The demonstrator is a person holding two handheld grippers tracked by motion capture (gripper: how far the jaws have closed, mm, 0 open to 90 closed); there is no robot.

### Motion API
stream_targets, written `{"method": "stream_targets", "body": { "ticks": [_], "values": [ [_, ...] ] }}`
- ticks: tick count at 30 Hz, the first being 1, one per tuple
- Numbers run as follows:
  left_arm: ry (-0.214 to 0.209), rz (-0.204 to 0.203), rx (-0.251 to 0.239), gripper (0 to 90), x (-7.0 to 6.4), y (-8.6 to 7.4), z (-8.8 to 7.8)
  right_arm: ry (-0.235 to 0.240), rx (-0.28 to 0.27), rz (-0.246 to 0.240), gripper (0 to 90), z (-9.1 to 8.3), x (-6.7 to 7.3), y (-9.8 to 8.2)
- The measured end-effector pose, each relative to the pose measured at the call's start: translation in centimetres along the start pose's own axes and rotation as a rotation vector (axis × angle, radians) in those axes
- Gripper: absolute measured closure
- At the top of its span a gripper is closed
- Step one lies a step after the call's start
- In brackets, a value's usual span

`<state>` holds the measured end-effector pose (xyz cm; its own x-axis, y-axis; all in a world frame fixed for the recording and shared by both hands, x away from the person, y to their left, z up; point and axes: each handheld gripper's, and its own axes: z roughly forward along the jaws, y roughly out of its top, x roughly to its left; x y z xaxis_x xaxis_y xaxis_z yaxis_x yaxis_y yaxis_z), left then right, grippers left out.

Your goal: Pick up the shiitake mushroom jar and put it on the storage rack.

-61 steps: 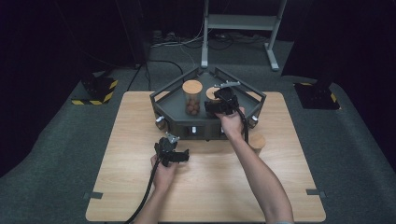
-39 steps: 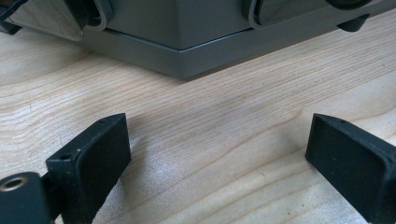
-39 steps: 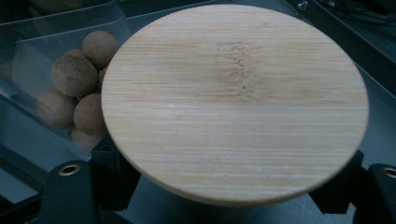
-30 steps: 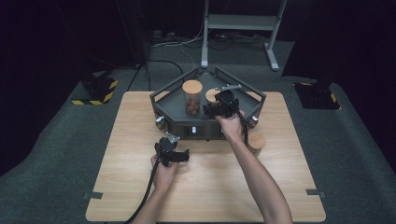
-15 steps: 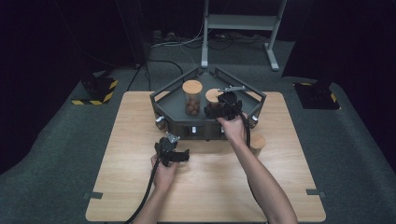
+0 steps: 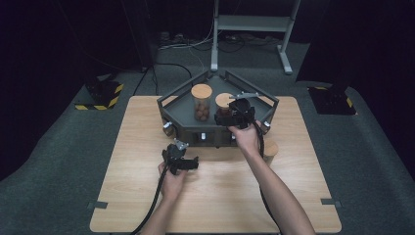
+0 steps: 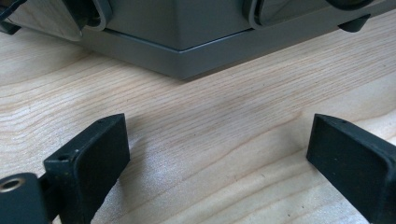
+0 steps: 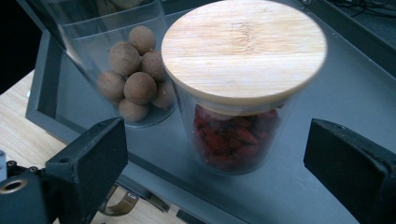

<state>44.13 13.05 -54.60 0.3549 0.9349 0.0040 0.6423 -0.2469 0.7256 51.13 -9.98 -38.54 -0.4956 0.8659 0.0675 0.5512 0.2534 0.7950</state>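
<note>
My right gripper (image 8: 215,163) has just spread its jaws wide — nothing pinched, though the red-berry jar (image 8: 233,135) stands between them on the grey tray (image 6: 171,105), so I judge it just set down. Left gripper (image 7: 219,163) rests open and empty over the pale wooden table (image 6: 147,127); dark carpeted room around.

The high view looks forward and down from above the person's side, taking in the whole table (image 6: 147,205) from well off; the left gripper view rides low on the left hand-held gripper (image 6: 180,157), level and close over the wood, facing the grey tray (image 7: 196,46); the right gripper view sits on the right hand-held gripper (image 6: 234,112), tilted down, very near the red-filled jar (image 8: 233,135); both the high view and the right gripper view show the jars in the tray.
</note>
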Motion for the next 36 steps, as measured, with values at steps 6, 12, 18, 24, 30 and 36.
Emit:
{"method": "stream_targets", "body": {
  "ticks": [6, 12, 18, 24, 30, 36],
  "values": [
    [0.001, 0.000, 0.000, 5.8, 0.0, 0.0, 0.0, 0.008, -0.015, 0.009, 6.4, -0.9, -0.3, 0.0],
    [0.001, -0.001, 0.000, 5.8, 0.0, 0.0, 0.0, 0.020, -0.018, 0.017, 6.5, -1.2, -0.3, -0.5],
    [0.000, -0.001, 0.000, 5.8, 0.0, 0.0, 0.0, 0.067, -0.032, 0.024, 6.1, -1.6, -0.3, -0.9],
    [0.000, -0.001, 0.001, 5.8, 0.0, 0.0, 0.0, 0.050, -0.029, 0.022, 6.2, -1.9, -0.5, -1.2],
    [0.000, -0.001, 0.000, 5.8, 0.0, 0.0, 0.0, 0.054, 0.006, 0.029, 7.3, -2.1, -0.9, -1.7],
    [0.000, -0.001, 0.000, 5.8, 0.0, 0.0, 0.0, 0.047, -0.001, 0.013, 7.2, -2.5, -0.8, -1.9]
  ]
}}
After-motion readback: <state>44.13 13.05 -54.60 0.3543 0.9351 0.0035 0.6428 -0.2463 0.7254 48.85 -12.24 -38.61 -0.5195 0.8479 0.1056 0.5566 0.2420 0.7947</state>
